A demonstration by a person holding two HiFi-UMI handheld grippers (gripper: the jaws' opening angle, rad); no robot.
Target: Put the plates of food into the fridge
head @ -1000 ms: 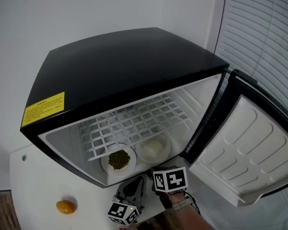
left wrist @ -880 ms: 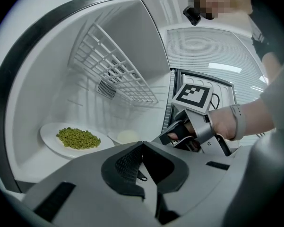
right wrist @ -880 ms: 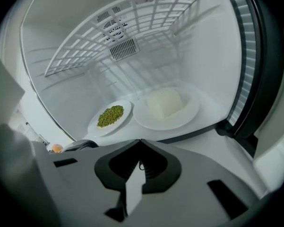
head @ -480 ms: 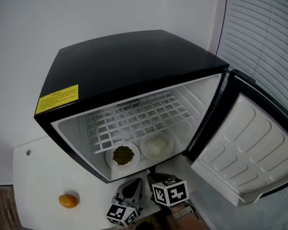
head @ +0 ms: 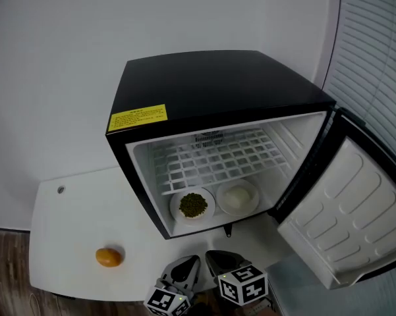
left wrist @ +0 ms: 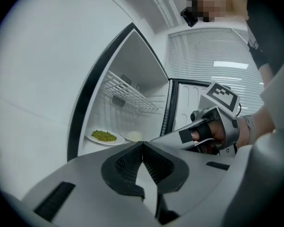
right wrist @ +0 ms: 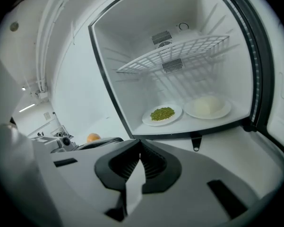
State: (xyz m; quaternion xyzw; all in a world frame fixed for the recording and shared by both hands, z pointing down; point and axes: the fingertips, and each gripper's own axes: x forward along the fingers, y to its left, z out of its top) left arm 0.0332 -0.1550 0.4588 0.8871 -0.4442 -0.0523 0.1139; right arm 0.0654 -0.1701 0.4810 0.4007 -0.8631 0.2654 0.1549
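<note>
Left gripper: the left gripper (left wrist: 142, 145) has its ribbed black jaws closed tip to tip with nothing between them. It is level, outside the cabinet.
Right gripper: the right gripper (right wrist: 141, 154) is closed and empty too, tilted down a little, just beside the left one at our 3 o'clock.
Plates: from the jaws, at 12 o'clock, the white plate of green grains (head: 193, 205) sits on the floor of the black mini fridge (head: 217, 91). The white plate with a pale white mound (head: 238, 197) lies just beside it, toward 1 o'clock. Both lie under the white wire shelf (head: 217, 158).
Door: the white-lined fridge door (head: 346, 216) stands wide open at 2 o'clock.
Table: the white table (head: 72, 229) carries the fridge. A small round orange fruit (head: 108, 256) lies alone at 9 o'clock, well apart from the fridge.
Step in hand: we judge both plates placed, with our hands clear of the opening.
Next move: we think only closing remains. The right gripper would push the door's outer face until it swings shut, keeping both jaws out of the gap.
</note>
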